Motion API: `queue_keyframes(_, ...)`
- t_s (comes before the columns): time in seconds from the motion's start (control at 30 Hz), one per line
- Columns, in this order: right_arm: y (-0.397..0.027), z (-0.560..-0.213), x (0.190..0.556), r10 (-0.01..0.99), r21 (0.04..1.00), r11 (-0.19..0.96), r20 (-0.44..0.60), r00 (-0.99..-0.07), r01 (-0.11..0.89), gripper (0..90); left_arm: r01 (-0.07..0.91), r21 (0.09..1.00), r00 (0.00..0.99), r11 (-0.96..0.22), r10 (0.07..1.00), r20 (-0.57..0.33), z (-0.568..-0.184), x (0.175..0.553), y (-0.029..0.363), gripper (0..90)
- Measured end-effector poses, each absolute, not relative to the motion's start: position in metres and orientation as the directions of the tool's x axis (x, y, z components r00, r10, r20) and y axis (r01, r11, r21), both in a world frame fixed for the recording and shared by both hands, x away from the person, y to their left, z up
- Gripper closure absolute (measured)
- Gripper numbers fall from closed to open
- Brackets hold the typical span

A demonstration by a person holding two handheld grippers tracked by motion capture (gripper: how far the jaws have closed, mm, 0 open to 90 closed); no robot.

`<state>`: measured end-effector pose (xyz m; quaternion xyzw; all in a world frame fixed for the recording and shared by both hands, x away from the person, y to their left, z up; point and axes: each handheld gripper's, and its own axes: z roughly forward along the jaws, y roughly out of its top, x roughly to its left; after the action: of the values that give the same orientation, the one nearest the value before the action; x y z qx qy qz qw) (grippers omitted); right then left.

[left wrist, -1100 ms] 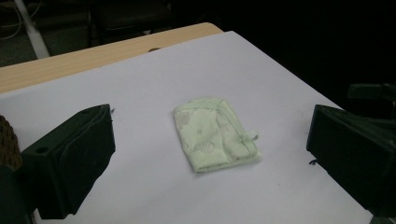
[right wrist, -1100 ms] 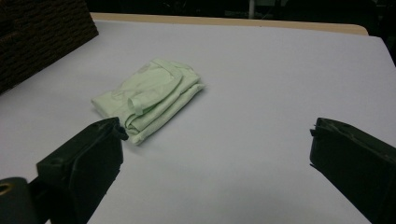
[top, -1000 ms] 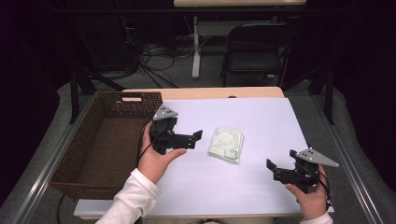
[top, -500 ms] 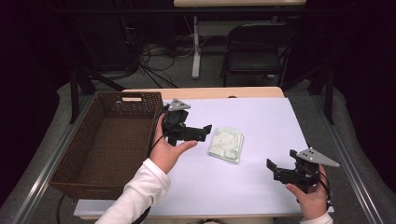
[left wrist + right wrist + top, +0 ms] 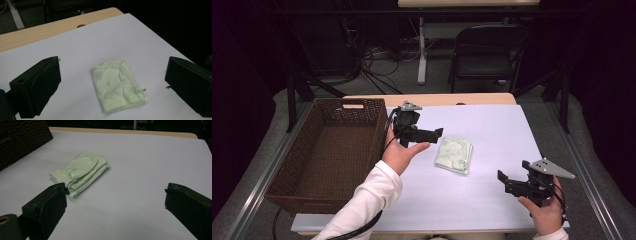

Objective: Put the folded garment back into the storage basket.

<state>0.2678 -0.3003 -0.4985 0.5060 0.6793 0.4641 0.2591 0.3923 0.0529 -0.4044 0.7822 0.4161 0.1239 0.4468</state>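
Far left on the table: brown wicker basket (image 5: 332, 150), long side running away from the person, one handle slot in its far wall. Just right of its near-right rim, left gripper (image 5: 434, 133) held above the white table cover (image 5: 492, 125), pointing right toward the folded pale green cloth (image 5: 454, 155); jaws stand wide apart, nothing between them. In the left gripper view the cloth (image 5: 117, 86) lies flat between and beyond the two black jaws, not touched, a small loop at its right edge, faint printed pattern, possibly fish, too small to be sure. Cloth sits near mid-table, apart from the basket. Far right, near the front edge: right gripper (image 5: 506, 181), pointing left, jaws likewise spread and empty. In its own view the cloth (image 5: 80, 172) lies well ahead, beyond the left jaw.
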Motion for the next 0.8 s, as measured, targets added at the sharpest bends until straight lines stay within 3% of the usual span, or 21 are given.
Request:
queue_keyframes(0.23,-0.301,-0.499,0.268,0.928,0.892,0.057,0.119,-0.354,0.448,3.9,0.557,0.777,0.618,-0.294,0.772,-0.151,-0.415,0.403,0.046,0.4)
queue_keyframes(0.8,-0.3,-0.499,0.269,0.929,0.89,0.054,0.122,-0.35,0.453,4.7,0.598,0.744,0.625,-0.3,0.755,-0.198,-0.437,0.418,0.03,0.5)
